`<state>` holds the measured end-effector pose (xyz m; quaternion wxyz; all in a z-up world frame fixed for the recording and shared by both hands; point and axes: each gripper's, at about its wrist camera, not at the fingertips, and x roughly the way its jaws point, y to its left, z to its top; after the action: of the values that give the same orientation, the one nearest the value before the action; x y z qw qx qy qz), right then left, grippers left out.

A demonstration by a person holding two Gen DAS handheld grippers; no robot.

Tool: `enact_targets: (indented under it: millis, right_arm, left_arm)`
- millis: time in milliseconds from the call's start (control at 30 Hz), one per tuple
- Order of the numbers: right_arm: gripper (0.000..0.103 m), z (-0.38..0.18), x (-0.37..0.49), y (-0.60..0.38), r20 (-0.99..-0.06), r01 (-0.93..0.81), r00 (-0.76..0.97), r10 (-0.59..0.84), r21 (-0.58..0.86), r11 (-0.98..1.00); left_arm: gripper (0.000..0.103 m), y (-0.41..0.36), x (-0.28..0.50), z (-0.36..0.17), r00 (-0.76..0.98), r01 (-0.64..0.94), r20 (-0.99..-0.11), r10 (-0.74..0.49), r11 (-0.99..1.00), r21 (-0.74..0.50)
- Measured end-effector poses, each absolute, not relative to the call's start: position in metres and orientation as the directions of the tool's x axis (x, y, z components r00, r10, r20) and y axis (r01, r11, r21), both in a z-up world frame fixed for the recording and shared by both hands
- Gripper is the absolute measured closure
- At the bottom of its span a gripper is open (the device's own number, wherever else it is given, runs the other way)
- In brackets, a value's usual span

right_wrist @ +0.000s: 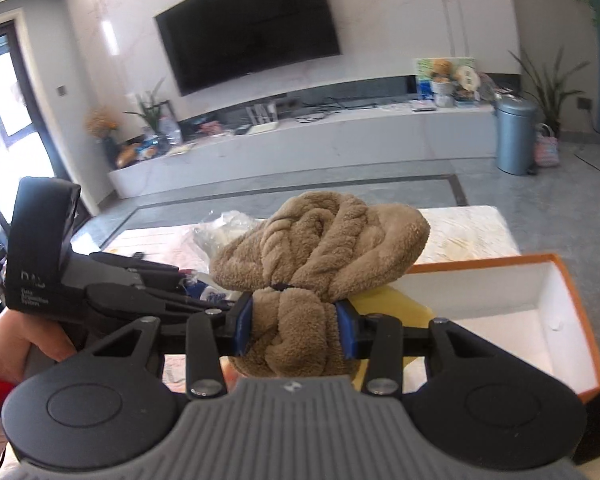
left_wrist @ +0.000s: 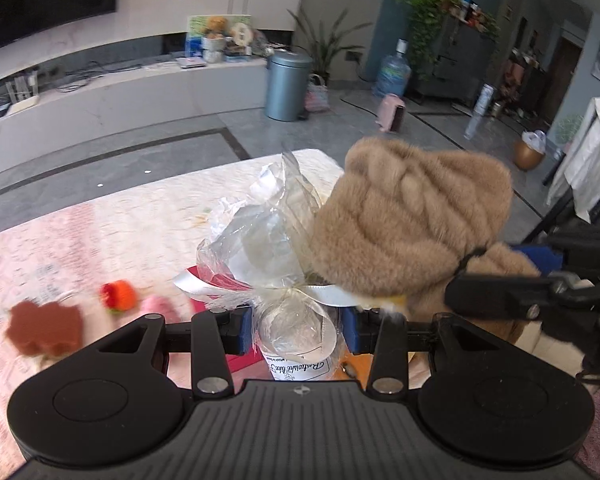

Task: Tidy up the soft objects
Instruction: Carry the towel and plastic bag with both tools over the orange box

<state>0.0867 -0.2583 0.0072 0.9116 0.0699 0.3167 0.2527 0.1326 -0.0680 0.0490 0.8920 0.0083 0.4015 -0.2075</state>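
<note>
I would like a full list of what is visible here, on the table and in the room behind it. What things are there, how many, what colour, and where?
Plush toy: one, tan, held in the right tool above the table.
Cellophane-wrapped gift: one, clear with white ribbon, held in the left tool.
Box: one, orange outside, white inside, open, at the table's right.
Small soft toys: about three, brown, red-orange, pink, on the table's left.
Table: one, pale pink pattern.
Television: one, black, on the wall.
Bin: one, grey-blue, on the floor.
Water bottle: one, blue, on the floor.
Left tool: black, blue pads.
Right tool: black, blue pads.
Hand: one, holding the left tool.
</note>
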Motion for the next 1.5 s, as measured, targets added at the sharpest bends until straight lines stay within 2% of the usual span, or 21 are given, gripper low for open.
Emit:
enact_targets:
  millis: [133, 200, 333, 400, 500, 633, 667, 700, 733, 900, 1067, 1500]
  right_arm:
    - [0.058, -0.01, 0.09, -0.233, -0.569, -0.451, 0.609, 0.553, 0.324, 0.831]
    - [0.048, -0.019, 0.091, -0.218, -0.593, -0.481, 0.585, 0.553, 0.296, 0.825]
    - [0.042, -0.037, 0.092, -0.194, -0.649, -0.518, 0.565, 0.51, 0.202, 0.831]
    - [0.031, -0.043, 0.095, -0.188, -0.671, -0.536, 0.549, 0.498, 0.175, 0.826]
    - [0.022, -0.049, 0.101, -0.185, -0.703, -0.541, 0.525, 0.479, 0.159, 0.826]
    - [0.024, -0.061, 0.106, -0.183, -0.757, -0.542, 0.468, 0.457, 0.163, 0.825]
    - [0.029, -0.064, 0.106, -0.183, -0.769, -0.534, 0.463, 0.44, 0.154, 0.831]
    - [0.041, -0.067, 0.106, -0.183, -0.779, -0.53, 0.463, 0.423, 0.14, 0.837]
    - [0.045, -0.069, 0.104, -0.183, -0.782, -0.519, 0.468, 0.412, 0.134, 0.844]
    - [0.055, -0.07, 0.103, -0.199, -0.787, -0.491, 0.461, 0.411, 0.159, 0.856]
    - [0.058, -0.06, 0.103, -0.212, -0.779, -0.457, 0.506, 0.371, 0.123, 0.881]
    - [0.059, -0.041, 0.139, -0.288, -0.758, -0.274, 0.621, 0.196, 0.025, 0.962]
  left_arm:
    - [0.055, -0.051, 0.125, 0.042, 0.602, 0.342, -0.722, -0.341, 0.927, -0.152]
    - [0.055, -0.045, 0.125, 0.035, 0.596, 0.333, -0.729, -0.337, 0.93, -0.158]
    - [0.056, -0.034, 0.126, 0.02, 0.581, 0.306, -0.741, -0.338, 0.934, -0.185]
    - [0.056, -0.027, 0.128, 0.017, 0.57, 0.302, -0.739, -0.357, 0.929, -0.216]
    - [0.056, -0.02, 0.124, 0.015, 0.556, 0.314, -0.737, -0.385, 0.918, -0.244]
    - [0.056, -0.021, 0.123, 0.007, 0.544, 0.323, -0.741, -0.393, 0.914, -0.247]
    - [0.056, -0.021, 0.122, 0.005, 0.54, 0.325, -0.745, -0.392, 0.913, -0.245]
    - [0.056, -0.022, 0.121, 0.003, 0.537, 0.328, -0.75, -0.387, 0.914, -0.237]
    - [0.056, -0.022, 0.121, 0.0, 0.531, 0.332, -0.753, -0.39, 0.913, -0.238]
    - [0.056, -0.024, 0.122, -0.003, 0.504, 0.357, -0.755, -0.42, 0.897, -0.261]
    - [0.056, -0.037, 0.129, 0.002, 0.495, 0.386, -0.749, -0.44, 0.884, -0.264]
    - [0.056, -0.11, 0.18, 0.018, 0.437, 0.505, -0.739, -0.513, 0.82, -0.27]
